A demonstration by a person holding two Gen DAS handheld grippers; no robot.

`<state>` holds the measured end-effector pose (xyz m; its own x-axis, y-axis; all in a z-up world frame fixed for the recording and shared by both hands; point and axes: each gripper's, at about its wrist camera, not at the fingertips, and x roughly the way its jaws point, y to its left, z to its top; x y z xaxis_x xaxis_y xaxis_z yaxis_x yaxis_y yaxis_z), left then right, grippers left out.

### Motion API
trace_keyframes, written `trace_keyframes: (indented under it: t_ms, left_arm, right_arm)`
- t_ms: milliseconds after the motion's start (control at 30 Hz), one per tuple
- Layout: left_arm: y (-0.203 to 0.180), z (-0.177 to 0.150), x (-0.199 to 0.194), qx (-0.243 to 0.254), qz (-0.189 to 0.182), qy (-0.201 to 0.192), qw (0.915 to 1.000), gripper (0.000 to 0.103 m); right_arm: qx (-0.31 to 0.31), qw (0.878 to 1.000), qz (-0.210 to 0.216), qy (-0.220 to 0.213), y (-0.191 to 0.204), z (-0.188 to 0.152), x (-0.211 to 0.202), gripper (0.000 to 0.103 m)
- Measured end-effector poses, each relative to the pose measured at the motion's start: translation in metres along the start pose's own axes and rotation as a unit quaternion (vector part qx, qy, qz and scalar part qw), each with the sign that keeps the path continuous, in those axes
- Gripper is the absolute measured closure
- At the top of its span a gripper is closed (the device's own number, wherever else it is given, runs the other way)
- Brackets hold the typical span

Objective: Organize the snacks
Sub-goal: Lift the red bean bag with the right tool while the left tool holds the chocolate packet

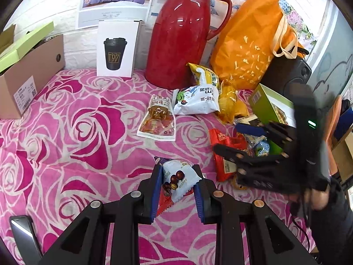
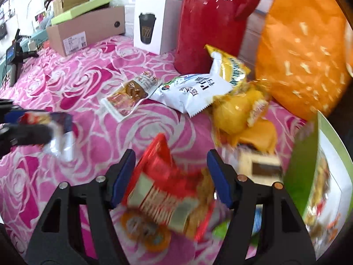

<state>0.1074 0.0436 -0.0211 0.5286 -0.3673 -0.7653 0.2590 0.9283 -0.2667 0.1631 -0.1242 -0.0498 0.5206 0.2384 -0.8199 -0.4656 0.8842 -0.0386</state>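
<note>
**Two grippers, two packets over the rose cloth**

We work over a pink rose-patterned cloth (image 1: 66, 132) that ends at a white wall, where a red thermos (image 1: 183, 33), a white cup box (image 1: 118, 48) and an orange bag (image 1: 249, 44) stand well ahead of both grippers.

Our left gripper (image 1: 177, 195) is clamped on a white chocolate-ball packet (image 1: 178, 181), its blue pads pressing both sides. We judge it is lifted clear so it can go to its own spot. Our right gripper (image 2: 171, 178) straddles a red snack packet (image 2: 163, 185) with its jaws spread wide and not touching it. We take this as an approach to a grasp. The loose pile, led by a white pouch (image 2: 194, 92) and a yellow bag (image 2: 233, 110), lies just ahead of that gripper, and a green box (image 2: 317, 176) stands to its right.

The left view shows the right gripper from outside, low over the heap, plus a phone (image 1: 22, 234) at the near left. The right view, blurred, alone shows the red packet's printed face and a tripod (image 2: 15, 59) far left.
</note>
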Motion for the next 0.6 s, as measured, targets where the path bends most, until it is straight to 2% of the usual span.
trace_keyframes:
  t_ms: [33, 200, 367, 467, 600]
  left_arm:
    - [0.000, -0.001, 0.000, 0.003, 0.002, 0.002, 1.0000, 0.076]
    - [0.004, -0.002, 0.000, 0.006, 0.002, 0.005, 1.0000, 0.076]
    - [0.009, -0.004, 0.002, -0.012, -0.007, 0.006, 0.9999, 0.076]
    - [0.005, -0.005, 0.007, -0.010, -0.009, 0.013, 0.9998, 0.076]
    - [-0.002, -0.005, 0.004, 0.000, -0.008, 0.014, 0.9999, 0.076]
  right_arm:
    - [0.005, 1.000, 0.010, 0.011, -0.002, 0.001, 0.003, 0.035]
    - [0.046, 0.994, 0.100, -0.012, -0.021, -0.009, -0.030, 0.033]
    - [-0.028, 0.997, 0.063, 0.015, -0.009, -0.032, -0.045, 0.031]
    - [-0.064, 0.997, 0.027, 0.012, -0.001, -0.033, -0.038, 0.031]
    - [-0.098, 0.995, 0.032, -0.001, 0.010, -0.020, -0.026, 0.028]
